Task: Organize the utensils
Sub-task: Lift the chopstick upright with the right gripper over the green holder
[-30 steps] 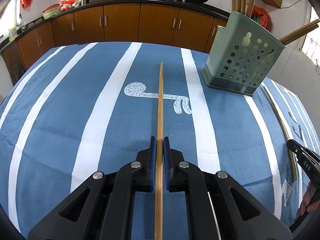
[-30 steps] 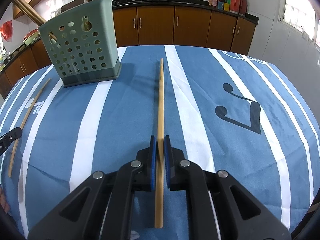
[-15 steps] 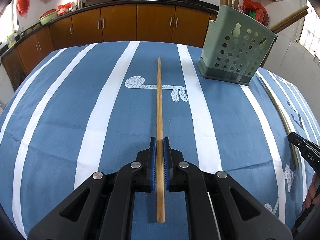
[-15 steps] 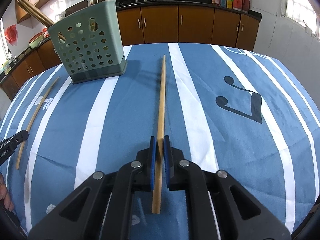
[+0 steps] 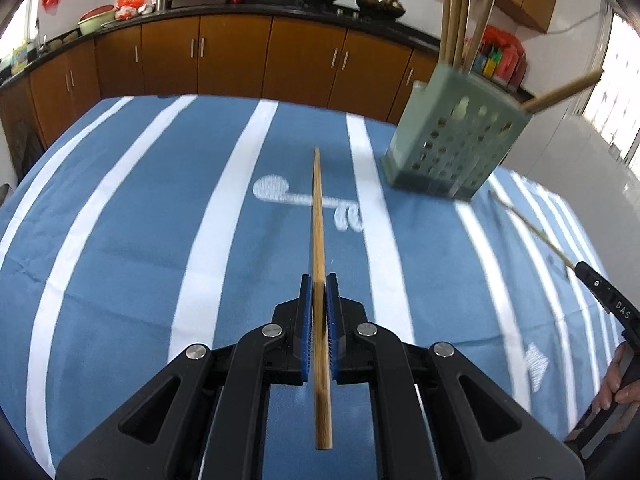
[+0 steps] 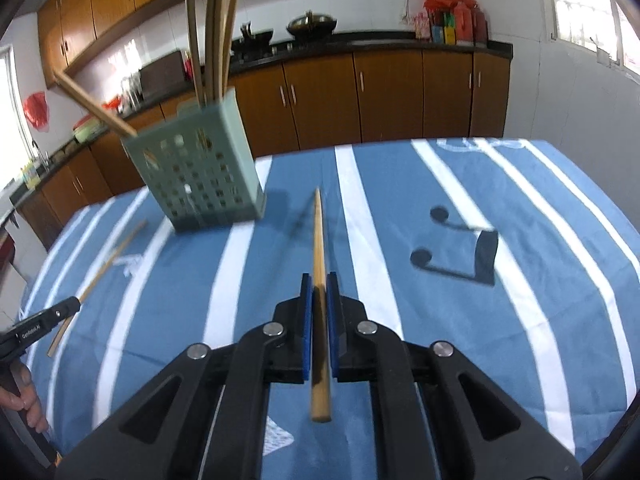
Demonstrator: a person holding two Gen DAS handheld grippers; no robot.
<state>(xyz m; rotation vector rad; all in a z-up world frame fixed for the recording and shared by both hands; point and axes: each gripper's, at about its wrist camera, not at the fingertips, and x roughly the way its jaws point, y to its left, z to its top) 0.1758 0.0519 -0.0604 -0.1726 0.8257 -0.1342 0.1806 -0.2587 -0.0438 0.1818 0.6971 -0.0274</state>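
Where the left wrist view begins, nearest the camera, the left hand-held gripper [image 5: 319, 284] has its two blue-padded fingers [image 5: 306, 320] pressed together on a bamboo chopstick [image 5: 317, 232]. This chopstick runs straight between the pads: its blunt end sticks out toward the camera, and its thin tip points forward over the blue and white striped cloth of the desk [image 5: 120, 240]. At the right edge of that view, the black nose of the right hand-held gripper [image 5: 580, 266] shows, with fingertips of the person's hand [image 5: 618, 384] below it on the handle and a second chopstick reaching away from it toward the holder.

Seen from the right wrist view, the right hand-held gripper is likewise clamped on its own chopstick [image 6: 319, 252], gripped along the shaft, butt end toward the camera, tip pointing ahead and slightly toward the holder. At the lower left edge of this view, the left hand-held gripper appears, with its chopstick stretching away across the cloth.

Farther back, a pale green perforated utensil holder [image 6: 196, 172] stands upright on the desk, ahead of both grippers and well apart from their tips. Several chopsticks [image 6: 214, 28] rise from its top, and one leans outward at a slant.

Beyond the desk, brown kitchen cabinets [image 5: 240, 56] line the wall.
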